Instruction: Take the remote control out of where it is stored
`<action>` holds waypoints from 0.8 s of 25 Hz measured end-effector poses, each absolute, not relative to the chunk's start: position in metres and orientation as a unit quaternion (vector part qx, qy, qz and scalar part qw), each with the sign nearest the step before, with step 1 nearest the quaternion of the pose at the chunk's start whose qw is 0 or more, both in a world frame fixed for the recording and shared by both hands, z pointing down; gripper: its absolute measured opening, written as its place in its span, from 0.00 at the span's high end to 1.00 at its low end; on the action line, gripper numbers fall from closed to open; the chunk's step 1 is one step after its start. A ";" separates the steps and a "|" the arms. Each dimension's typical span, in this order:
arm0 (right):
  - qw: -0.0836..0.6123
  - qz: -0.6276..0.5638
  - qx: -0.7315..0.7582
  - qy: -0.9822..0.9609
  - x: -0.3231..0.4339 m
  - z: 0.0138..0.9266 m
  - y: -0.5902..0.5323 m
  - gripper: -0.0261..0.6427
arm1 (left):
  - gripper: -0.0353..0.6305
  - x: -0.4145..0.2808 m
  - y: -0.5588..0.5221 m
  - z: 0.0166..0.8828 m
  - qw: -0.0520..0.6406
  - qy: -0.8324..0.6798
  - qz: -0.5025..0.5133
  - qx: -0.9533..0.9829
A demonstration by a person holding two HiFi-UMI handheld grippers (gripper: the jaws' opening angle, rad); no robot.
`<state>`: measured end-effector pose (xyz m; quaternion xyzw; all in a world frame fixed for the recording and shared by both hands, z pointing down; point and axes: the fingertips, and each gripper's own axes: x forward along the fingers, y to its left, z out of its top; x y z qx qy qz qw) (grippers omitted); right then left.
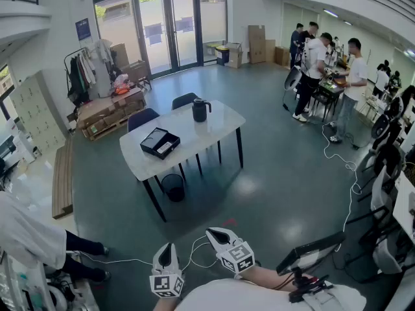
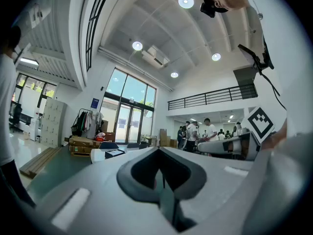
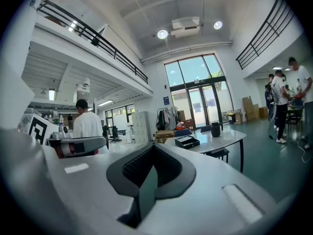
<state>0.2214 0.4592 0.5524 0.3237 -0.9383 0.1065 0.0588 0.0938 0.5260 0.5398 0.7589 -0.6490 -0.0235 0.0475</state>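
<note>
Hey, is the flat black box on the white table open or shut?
Open: the flat black box has no lid on it, and the head view looks into it at a pale oblong item inside.

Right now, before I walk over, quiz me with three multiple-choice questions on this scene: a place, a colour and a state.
1. Where is the black box? A. on the white table B. under it C. held in the air
2. What colour is the jug? A. white B. red C. black
3. How are the tongs of the left gripper and right gripper? A. both open B. both shut, empty C. left open, right shut
Answers: 1 A, the box lies on the tabletop. 2 C, the jug is black all over. 3 B, each gripper view shows its tongs together, nothing between.
</note>
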 end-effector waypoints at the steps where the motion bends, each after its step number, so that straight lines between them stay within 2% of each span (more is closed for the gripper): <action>1: 0.059 0.108 0.327 -0.937 0.221 0.553 0.461 0.92 | 0.95 0.092 0.528 0.540 0.048 -0.649 -0.023 0.759; 20: 0.074 0.135 0.356 -0.922 0.182 0.574 0.493 0.92 | 0.95 0.035 0.557 0.567 0.080 -0.656 -0.031 0.750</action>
